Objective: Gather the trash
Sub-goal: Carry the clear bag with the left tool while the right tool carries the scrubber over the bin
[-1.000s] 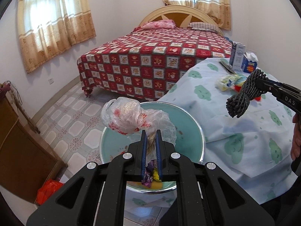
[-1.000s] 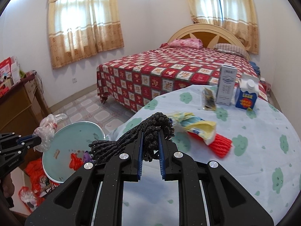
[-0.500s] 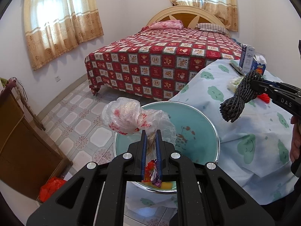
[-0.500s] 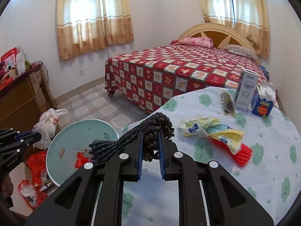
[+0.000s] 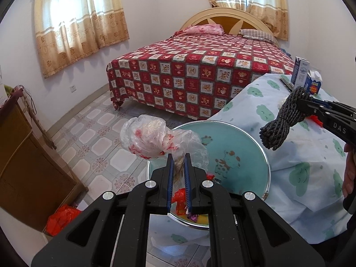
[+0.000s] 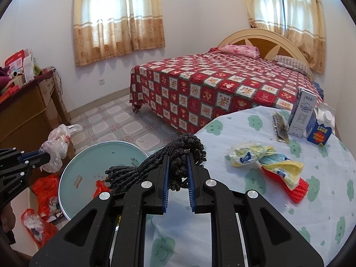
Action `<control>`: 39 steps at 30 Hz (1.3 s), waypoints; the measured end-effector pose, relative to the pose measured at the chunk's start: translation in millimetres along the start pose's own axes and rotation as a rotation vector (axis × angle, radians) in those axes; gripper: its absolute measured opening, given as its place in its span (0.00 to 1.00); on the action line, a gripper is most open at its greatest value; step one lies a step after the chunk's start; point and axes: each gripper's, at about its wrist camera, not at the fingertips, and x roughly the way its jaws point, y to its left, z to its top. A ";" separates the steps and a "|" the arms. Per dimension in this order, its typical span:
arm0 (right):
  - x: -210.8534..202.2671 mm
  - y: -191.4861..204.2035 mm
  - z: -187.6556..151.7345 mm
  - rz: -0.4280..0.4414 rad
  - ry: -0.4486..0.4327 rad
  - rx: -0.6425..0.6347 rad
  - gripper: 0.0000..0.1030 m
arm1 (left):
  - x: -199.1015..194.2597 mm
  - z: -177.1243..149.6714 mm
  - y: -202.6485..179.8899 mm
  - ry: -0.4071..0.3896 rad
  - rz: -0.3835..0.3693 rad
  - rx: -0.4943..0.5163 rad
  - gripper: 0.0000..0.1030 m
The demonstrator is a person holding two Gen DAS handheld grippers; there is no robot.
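Observation:
My left gripper (image 5: 178, 159) is shut on a crumpled clear plastic bag (image 5: 151, 139) with red print, held above a teal basin (image 5: 240, 153) that holds red scraps. The bag also shows in the right wrist view (image 6: 55, 149). My right gripper (image 6: 178, 160) is shut on a dark grey rope bundle (image 6: 155, 169), held over the table edge beside the basin (image 6: 89, 162). The rope also shows in the left wrist view (image 5: 282, 120). A yellow wrapper (image 6: 262, 158) and an orange-red mesh piece (image 6: 293, 189) lie on the table.
The round table (image 6: 267, 222) has a light blue cloth with green prints. Two cartons (image 6: 309, 115) and a dark flat packet (image 6: 280, 129) stand at its far side. A red checkered bed (image 6: 211, 84) is behind. A wooden cabinet (image 6: 26, 111) and red bags (image 6: 42, 191) are at the left.
Both grippers have drawn back and to the left with their loads. The rope bundle now hangs nearer the basin's rim. Both grips are unchanged.

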 end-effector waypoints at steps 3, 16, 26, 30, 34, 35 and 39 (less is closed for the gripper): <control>2.3 5.1 0.9 0.006 0.004 -0.009 0.15 | 1.5 0.0 5.0 0.005 0.005 -0.007 0.09; 9.7 17.2 3.7 0.024 0.011 -0.035 0.15 | 0.4 -0.3 14.5 0.004 0.011 -0.026 0.09; 11.6 25.5 5.0 0.033 0.014 -0.052 0.15 | 0.1 1.4 17.1 0.003 0.014 -0.030 0.09; 12.6 28.0 5.0 0.036 0.017 -0.055 0.15 | -0.8 1.8 19.3 0.002 0.014 -0.033 0.09; 13.1 30.3 4.6 0.040 0.019 -0.060 0.15 | -0.6 1.9 21.3 0.000 0.015 -0.037 0.09; 13.2 30.8 4.6 0.040 0.019 -0.061 0.15 | -0.7 1.7 22.1 0.000 0.015 -0.037 0.09; 13.3 32.2 4.2 0.041 0.019 -0.063 0.15 | -1.5 2.1 23.7 -0.003 0.014 -0.036 0.09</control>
